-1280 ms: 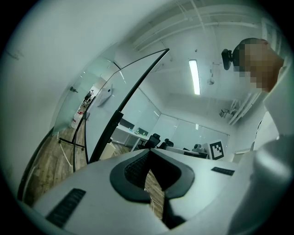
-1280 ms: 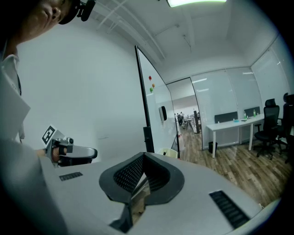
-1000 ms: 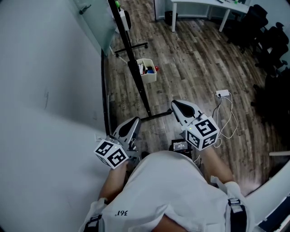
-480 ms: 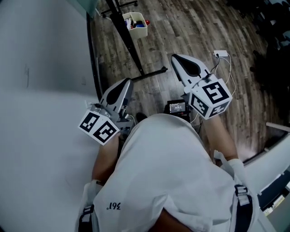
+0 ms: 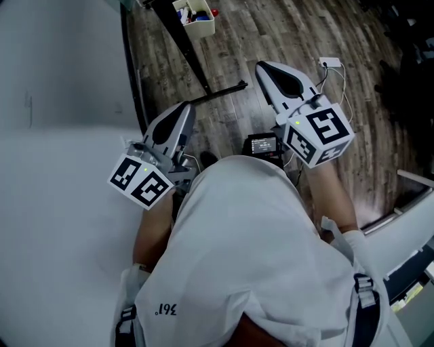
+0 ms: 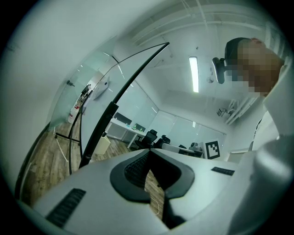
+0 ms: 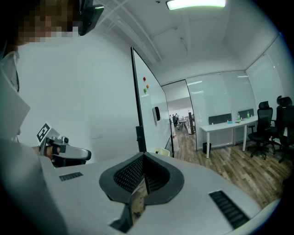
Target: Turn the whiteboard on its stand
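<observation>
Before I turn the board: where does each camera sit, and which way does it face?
Head view: on the person's head, steeply down at left tool, right tool, whiteboard, floor; shirt shows.
Left gripper view: on left tool, along its shut jaws, beside the whiteboard toward the office; shirt at right.
Right gripper view: on right tool, along shut jaws toward a desk; shirt at left.
Shared: both gripper views show the whiteboard's black edge.

whiteboard: pale grey-white, black edge | stand: black | floor: grey-brown wood-plank grain | left gripper: white shell, black ribbed jaws, cube of black-and-white squares | right gripper: same colours | shirt: white | bin: cream
</observation>
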`<state>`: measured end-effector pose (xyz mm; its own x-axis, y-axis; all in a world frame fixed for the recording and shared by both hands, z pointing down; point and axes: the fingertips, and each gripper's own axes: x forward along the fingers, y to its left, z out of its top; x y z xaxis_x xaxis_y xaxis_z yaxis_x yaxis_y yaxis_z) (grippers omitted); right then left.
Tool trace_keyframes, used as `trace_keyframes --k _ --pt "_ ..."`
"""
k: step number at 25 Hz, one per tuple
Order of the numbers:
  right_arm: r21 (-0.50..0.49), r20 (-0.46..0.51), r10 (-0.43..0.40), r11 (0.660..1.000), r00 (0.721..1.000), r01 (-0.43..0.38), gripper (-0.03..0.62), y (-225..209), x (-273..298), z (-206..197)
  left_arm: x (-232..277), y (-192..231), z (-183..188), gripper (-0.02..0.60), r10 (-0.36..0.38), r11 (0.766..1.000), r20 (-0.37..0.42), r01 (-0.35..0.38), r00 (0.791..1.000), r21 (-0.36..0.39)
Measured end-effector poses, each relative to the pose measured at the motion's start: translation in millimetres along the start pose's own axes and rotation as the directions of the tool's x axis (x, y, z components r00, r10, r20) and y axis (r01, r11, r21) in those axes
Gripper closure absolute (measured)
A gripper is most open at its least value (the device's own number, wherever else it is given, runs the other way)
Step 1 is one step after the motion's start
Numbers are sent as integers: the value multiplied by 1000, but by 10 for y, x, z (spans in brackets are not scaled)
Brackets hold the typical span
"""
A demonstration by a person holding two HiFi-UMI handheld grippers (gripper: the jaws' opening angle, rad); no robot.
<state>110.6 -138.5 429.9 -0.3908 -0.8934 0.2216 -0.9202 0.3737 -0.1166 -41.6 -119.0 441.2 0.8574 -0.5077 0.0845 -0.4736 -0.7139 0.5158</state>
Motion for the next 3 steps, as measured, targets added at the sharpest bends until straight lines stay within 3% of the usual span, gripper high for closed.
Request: trace_keyframes --k 3 --pt "-9 1 3 1000 1000 -3 568 -21 37 15 39 24 8 574 2 1000 -4 -2 1000 -2"
